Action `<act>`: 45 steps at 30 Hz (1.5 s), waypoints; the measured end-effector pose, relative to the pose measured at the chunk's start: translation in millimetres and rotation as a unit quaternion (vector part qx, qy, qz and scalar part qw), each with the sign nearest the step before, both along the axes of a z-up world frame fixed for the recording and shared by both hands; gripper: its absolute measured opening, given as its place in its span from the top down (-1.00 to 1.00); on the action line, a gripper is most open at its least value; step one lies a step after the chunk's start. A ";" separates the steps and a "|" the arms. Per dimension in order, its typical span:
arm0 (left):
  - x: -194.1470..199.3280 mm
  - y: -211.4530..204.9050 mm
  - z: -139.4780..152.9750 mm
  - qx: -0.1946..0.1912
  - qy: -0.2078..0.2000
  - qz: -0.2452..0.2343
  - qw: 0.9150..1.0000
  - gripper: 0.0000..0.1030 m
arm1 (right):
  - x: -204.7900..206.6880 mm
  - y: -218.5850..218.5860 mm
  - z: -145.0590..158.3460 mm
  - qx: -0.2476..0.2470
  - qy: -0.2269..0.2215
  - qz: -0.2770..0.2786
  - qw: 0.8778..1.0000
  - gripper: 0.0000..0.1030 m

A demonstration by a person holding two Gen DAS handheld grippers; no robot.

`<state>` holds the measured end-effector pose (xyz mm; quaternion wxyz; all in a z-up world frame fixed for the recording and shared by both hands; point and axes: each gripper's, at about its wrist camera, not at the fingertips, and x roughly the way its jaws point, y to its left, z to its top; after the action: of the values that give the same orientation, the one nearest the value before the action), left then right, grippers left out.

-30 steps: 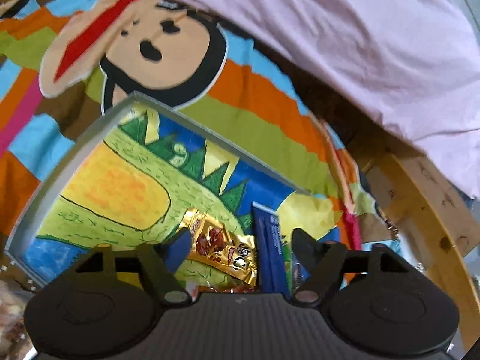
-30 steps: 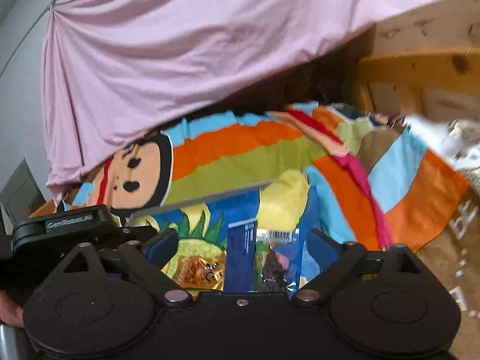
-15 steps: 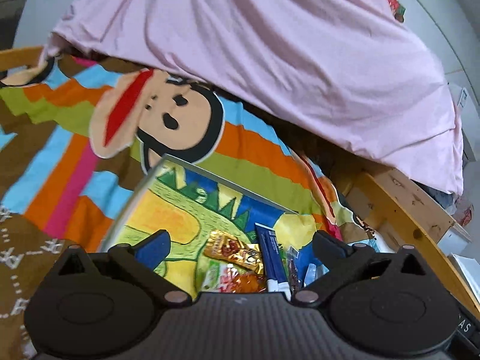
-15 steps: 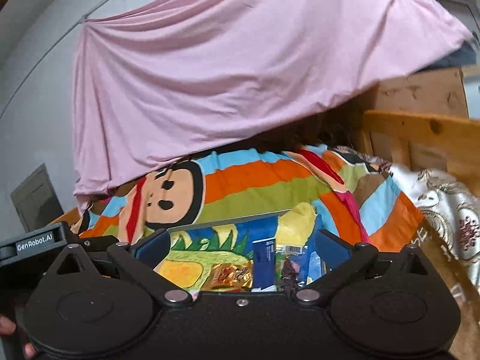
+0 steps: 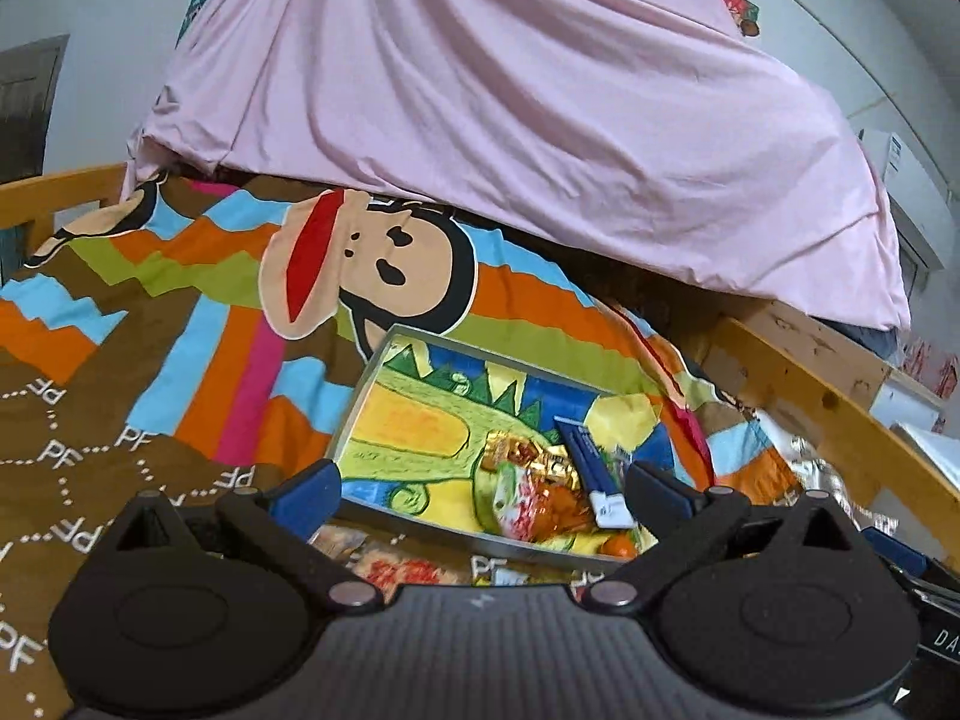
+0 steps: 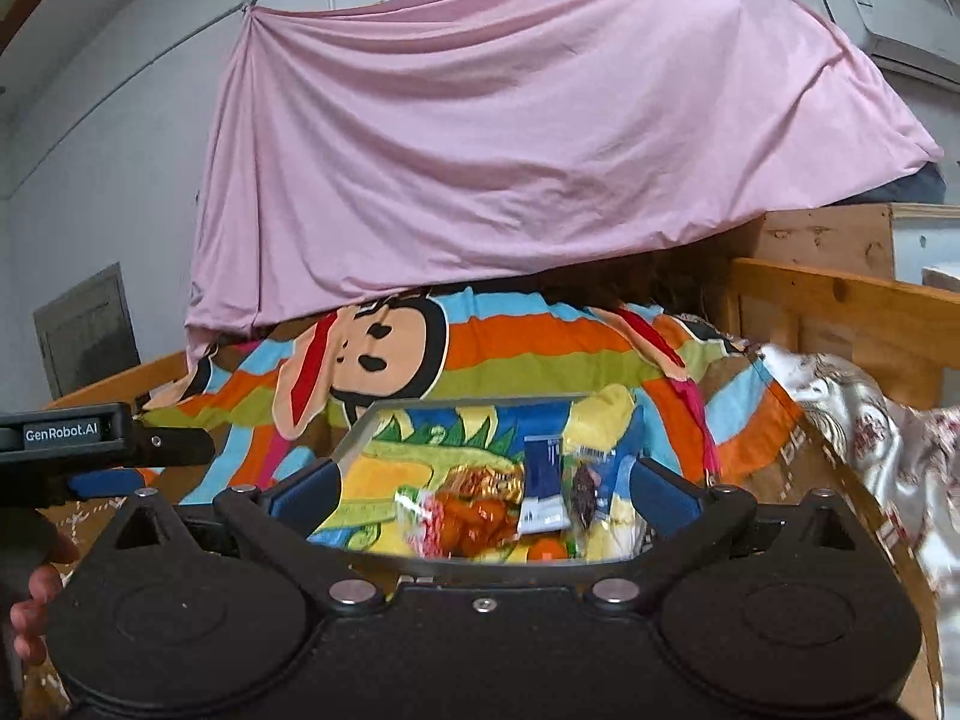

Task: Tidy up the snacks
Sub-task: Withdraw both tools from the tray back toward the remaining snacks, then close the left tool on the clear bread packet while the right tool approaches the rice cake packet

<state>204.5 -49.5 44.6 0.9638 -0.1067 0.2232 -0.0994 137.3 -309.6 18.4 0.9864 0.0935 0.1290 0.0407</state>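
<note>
— Where are the snacks?
— Piled in the near right corner of the tray (image 5: 354,420), which lies on the striped blanket (image 5: 198,360): a gold packet (image 5: 522,456), a blue box (image 5: 591,468).
— And the fingers?
— Left gripper (image 5: 480,489) and right gripper (image 6: 483,489) both spread wide, holding nothing.

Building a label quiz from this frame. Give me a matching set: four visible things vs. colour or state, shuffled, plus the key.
Column 1:
1. draped sheet
2. long flat snack pack
3. left gripper
4. crinkled wrapper

Column 2:
A. gold
B. fingers apart, holding nothing
C. pink
D. dark blue

Pairs: 1-C, 2-D, 3-B, 4-A

All the snacks lie in the tray with the cartoon-printed floor.
</note>
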 end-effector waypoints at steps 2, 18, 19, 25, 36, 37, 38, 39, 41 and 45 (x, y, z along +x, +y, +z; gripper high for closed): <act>-9.6 2.3 -3.9 0.009 0.002 -0.007 1.000 -0.99 | -10.1 3.0 -4.4 0.001 0.008 -0.001 1.000 -0.99; -57.6 25.0 -40.5 0.074 0.037 -0.050 0.995 -0.99 | -49.0 34.5 -30.8 -0.007 0.095 0.025 0.995 -0.99; -58.0 27.8 -43.1 0.075 0.040 -0.047 0.995 -0.99 | -48.0 38.4 -32.8 -0.010 0.101 0.033 0.994 -0.99; -51.5 40.2 -57.0 0.080 0.071 -0.049 0.993 -0.99 | -37.5 58.3 -45.6 -0.027 0.138 0.072 0.987 -0.99; -39.1 51.2 -68.4 0.112 0.099 -0.066 0.987 -0.99 | -18.6 83.1 -66.0 -0.057 0.181 0.106 0.976 -0.99; -37.8 52.6 -69.3 0.111 0.101 -0.067 0.986 -0.99 | -16.2 83.7 -67.8 -0.057 0.184 0.105 0.976 -0.99; -36.8 54.0 -69.9 0.112 0.101 -0.068 0.986 -0.99 | -14.1 84.1 -69.6 -0.056 0.187 0.105 0.975 -0.99; -35.7 55.7 -70.5 0.114 0.100 -0.067 0.986 -0.99 | -12.0 84.9 -71.2 -0.056 0.190 0.105 0.975 -0.99; -32.5 59.7 -71.6 0.115 0.100 -0.063 0.986 -0.99 | -6.8 88.2 -75.0 -0.059 0.193 0.102 0.974 -0.99; -26.9 67.3 -75.3 0.118 0.096 -0.057 0.987 -0.99 | -0.1 97.5 -82.2 -0.068 0.197 0.105 0.972 -0.99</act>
<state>177.6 17.8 -30.7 0.9365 0.0113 0.3307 -0.1164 137.2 -212.2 -63.8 0.9357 0.0187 0.3326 0.1162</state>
